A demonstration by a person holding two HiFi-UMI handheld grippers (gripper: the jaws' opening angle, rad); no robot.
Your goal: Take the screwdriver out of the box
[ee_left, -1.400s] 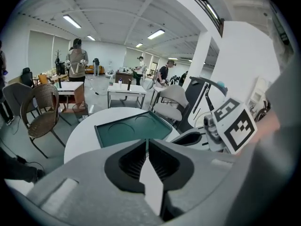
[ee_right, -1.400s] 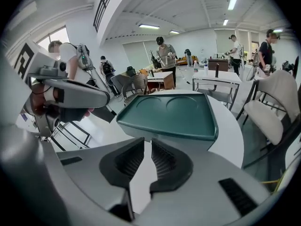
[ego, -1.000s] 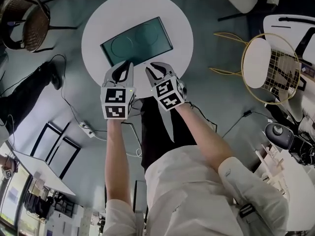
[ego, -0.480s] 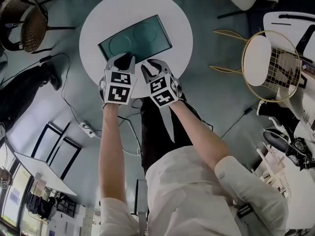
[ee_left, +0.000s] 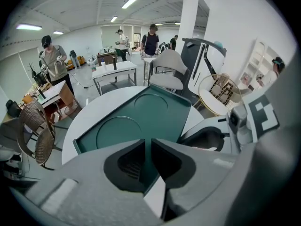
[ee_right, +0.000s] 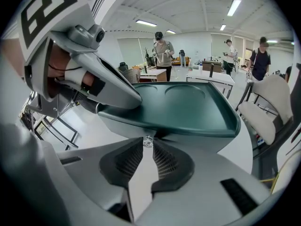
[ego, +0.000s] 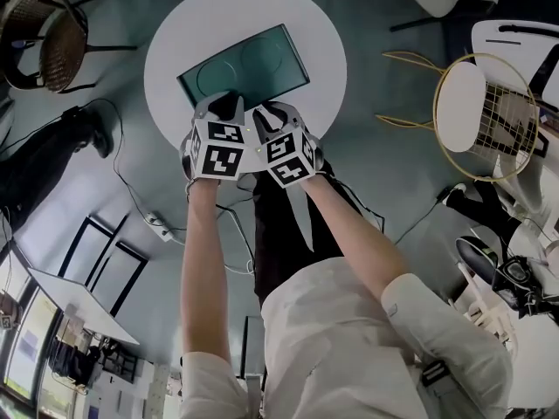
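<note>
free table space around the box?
Bare white table in three patches: the far arc beyond the green box, a strip left of it, another right of it. Near rim is crowded: left gripper and right gripper side by side; the right's jaws have just been closing, a small shiny catch between them.
</note>
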